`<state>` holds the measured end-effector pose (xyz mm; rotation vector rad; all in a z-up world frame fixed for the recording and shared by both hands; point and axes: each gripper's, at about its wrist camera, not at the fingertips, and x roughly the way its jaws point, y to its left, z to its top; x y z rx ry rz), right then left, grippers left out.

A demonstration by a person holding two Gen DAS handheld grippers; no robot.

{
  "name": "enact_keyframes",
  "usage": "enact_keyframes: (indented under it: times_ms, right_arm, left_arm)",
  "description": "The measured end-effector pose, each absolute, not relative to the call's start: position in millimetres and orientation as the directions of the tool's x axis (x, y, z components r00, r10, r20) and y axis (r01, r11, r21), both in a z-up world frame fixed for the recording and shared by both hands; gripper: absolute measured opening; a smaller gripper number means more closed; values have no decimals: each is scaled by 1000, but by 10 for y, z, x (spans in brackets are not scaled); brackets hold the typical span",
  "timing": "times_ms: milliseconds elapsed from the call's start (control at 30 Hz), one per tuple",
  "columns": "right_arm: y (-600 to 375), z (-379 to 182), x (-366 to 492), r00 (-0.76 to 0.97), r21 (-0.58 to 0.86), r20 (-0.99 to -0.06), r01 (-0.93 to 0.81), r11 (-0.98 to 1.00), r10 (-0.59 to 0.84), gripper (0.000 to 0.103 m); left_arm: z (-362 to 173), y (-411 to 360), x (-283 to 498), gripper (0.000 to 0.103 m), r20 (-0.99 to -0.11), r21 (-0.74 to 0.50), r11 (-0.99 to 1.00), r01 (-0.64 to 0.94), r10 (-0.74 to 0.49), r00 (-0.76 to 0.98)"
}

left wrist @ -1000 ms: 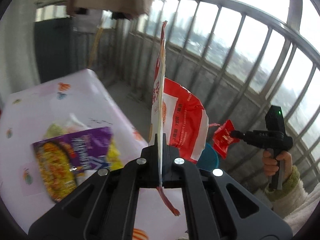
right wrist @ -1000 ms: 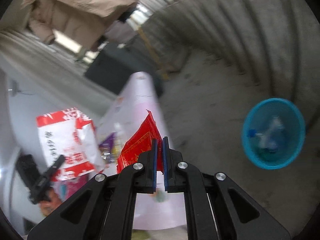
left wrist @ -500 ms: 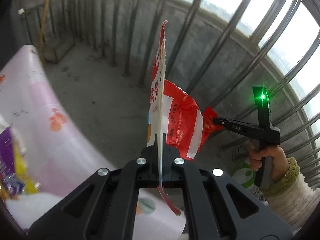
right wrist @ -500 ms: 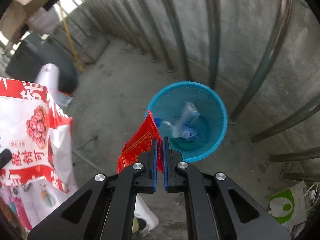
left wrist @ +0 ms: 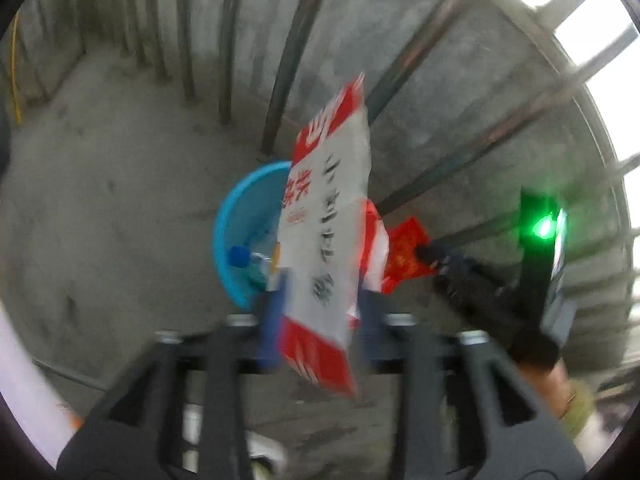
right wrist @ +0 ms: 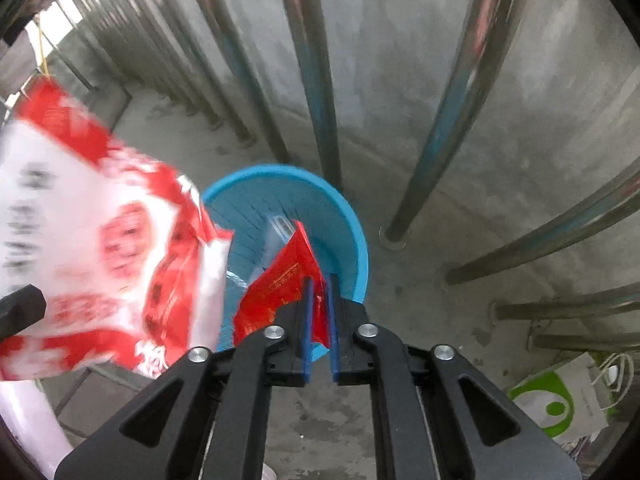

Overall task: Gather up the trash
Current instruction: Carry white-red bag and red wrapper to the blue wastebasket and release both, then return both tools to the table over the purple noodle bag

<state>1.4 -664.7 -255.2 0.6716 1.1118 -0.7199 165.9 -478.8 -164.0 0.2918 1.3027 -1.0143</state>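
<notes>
A blue bin (left wrist: 244, 216) stands on the concrete floor by the railing, with a plastic bottle (left wrist: 250, 260) inside; it also shows in the right wrist view (right wrist: 352, 240). My left gripper (left wrist: 320, 312) is open, its fingers wide apart, and the big red-and-white bag (left wrist: 328, 224) hangs loose between them above the bin. The bag shows blurred at the left of the right wrist view (right wrist: 100, 248). My right gripper (right wrist: 319, 320) has its jaws slightly apart around a small red wrapper (right wrist: 280, 288) over the bin. That wrapper shows in the left wrist view (left wrist: 406, 256).
Steel railing bars (right wrist: 316, 80) rise just behind the bin. A green-and-white paper bag (right wrist: 560, 400) lies on the floor at lower right. The pink-white table edge (left wrist: 24, 380) is at the lower left.
Both grippers have swung from the table to above the blue bin. The left jaws have opened and the big bag is slipping out. The right jaws have parted a little.
</notes>
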Motion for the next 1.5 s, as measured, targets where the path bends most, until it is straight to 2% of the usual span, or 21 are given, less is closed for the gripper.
enact_keyframes:
  times_ms: [33, 133, 200, 333, 533, 800, 1033, 1100, 1167, 1300, 1500]
  right_arm:
    - [-6688, -2646, -8, 257, 114, -951, 804, 583, -169, 34]
    - [-6768, -2734, -152, 262, 137, -951, 832, 538, -163, 36]
    - [-6795, -2736, -266, 301, 187, -942, 840, 509, -150, 37]
    - [-6764, -2687, -360, 314, 187, -934, 837, 514, -172, 37]
    - [-6613, -2571, -296, 374, 229, -913, 799, 556, -162, 37]
    - [-6264, -2209, 130, 425, 247, -894, 733, 633, -144, 37]
    - [-5641, -1281, 592, 550, 254, -820, 599, 760, -160, 37]
    - [-5350, -950, 700, 613, 276, -778, 534, 800, -141, 43]
    - [-5069, -704, 782, 664, 305, -740, 468, 829, -103, 48]
    - [-4480, -337, 961, 735, 367, -678, 307, 878, 27, 51]
    - [-3533, -85, 1265, 733, 381, -648, 75, 922, 208, 54]
  left_arm:
    - [-1696, -4781, 1672, 41, -888, -356, 581, 732, -454, -71]
    - [-1762, -4724, 1685, 41, -890, -382, 607, 697, -446, -100]
    - [-1639, -4635, 1676, 41, -877, -393, 594, 702, -473, -91]
    - [-1350, -4518, 1689, 42, -851, -398, 580, 711, -522, -50]
    - [-616, -4096, 1612, 45, -794, -373, 547, 749, -606, 47]
    - [378, -2703, 1475, 54, -638, -346, 600, 721, -714, 289]
    - [527, -1292, 1437, 54, -597, -291, 770, 569, -610, 521]
    - [511, -814, 1367, 55, -592, -301, 816, 493, -566, 574]
    - [490, -479, 1313, 55, -596, -305, 843, 444, -532, 601]
    - [432, 212, 1178, 55, -622, -301, 890, 341, -455, 637]
    - [370, 994, 917, 55, -630, -289, 932, 219, -358, 689]
